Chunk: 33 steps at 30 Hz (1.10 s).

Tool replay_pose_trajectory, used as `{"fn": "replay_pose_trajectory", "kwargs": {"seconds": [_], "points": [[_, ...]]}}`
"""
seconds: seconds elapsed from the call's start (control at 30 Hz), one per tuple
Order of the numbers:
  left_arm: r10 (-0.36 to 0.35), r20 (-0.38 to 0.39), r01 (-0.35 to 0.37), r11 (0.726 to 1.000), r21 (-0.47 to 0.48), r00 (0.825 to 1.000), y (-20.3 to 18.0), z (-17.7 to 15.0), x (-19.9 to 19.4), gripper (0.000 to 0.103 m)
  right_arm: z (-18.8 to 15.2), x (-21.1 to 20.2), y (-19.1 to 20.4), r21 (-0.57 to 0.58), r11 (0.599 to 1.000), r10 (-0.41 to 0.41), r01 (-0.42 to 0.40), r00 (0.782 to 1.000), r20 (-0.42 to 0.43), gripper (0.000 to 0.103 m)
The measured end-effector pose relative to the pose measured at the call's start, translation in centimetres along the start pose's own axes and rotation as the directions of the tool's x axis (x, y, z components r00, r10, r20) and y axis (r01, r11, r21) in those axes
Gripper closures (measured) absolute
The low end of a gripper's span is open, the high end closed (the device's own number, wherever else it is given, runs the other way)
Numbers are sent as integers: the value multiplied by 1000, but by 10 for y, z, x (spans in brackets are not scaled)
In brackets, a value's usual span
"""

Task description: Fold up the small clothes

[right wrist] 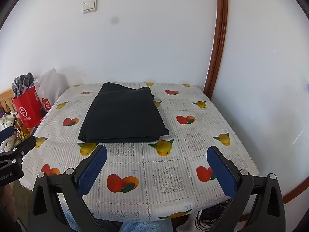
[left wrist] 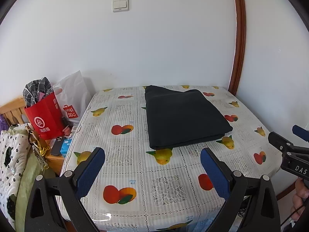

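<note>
Because both tools hang back at the near edge of the table, nothing is gripped at this moment. The left gripper (left wrist: pixel 152 159) has its blue-padded fingers (left wrist: pixel 90 171) spread wide and empty, with only the fruit-printed plastic tablecloth (left wrist: pixel 119 116) between them. Ahead of those fingers, and a little toward the right one, lies the dark, near-black folded cloth garment (left wrist: pixel 183 118), a flat rectangular stack whose near edge shows several layers; its far corner rises in a loose peak.

The right gripper (right wrist: pixel 156 160) is likewise released, its blue pads (right wrist: pixel 222 172) parted with bare tablecloth between them. From this hand the garment (right wrist: pixel 123 116) sits ahead and off toward the left finger, well apart from both tips.

By its look the piece is soft, light and limp: it should drape and sag when lifted, and the stacked layers could slide apart or unfold if pinched from only one side. The glossy tablecloth probably lets it slip easily. A sound hold would be at the two near corners, one per tool, pinching through all layers at the folded edge so the stack stays together.
</note>
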State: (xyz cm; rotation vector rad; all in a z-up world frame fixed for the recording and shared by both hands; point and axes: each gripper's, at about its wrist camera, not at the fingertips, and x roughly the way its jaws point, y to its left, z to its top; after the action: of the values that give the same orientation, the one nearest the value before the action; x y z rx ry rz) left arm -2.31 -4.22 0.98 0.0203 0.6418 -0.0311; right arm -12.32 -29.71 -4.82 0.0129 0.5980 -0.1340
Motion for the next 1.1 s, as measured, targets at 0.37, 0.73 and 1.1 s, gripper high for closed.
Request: {"fn": "replay_pose_trajectory", "kwargs": {"seconds": [0.37, 0.73, 1.1], "points": [[-1, -4, 1, 1000, -7, 1000, 5, 2, 0, 3, 0, 3, -1, 17, 1000, 3, -3, 1000, -11, 1], [0, -6, 0, 1000, -10, 1000, 7, 3, 0, 3, 1, -1, 1, 7, 1000, 5, -5, 1000, 1, 1], [2, -1, -2, 1000, -10, 1000, 7, 3, -2, 3, 3, -2, -3, 18, 1000, 1, -1, 1000, 3, 1]]}}
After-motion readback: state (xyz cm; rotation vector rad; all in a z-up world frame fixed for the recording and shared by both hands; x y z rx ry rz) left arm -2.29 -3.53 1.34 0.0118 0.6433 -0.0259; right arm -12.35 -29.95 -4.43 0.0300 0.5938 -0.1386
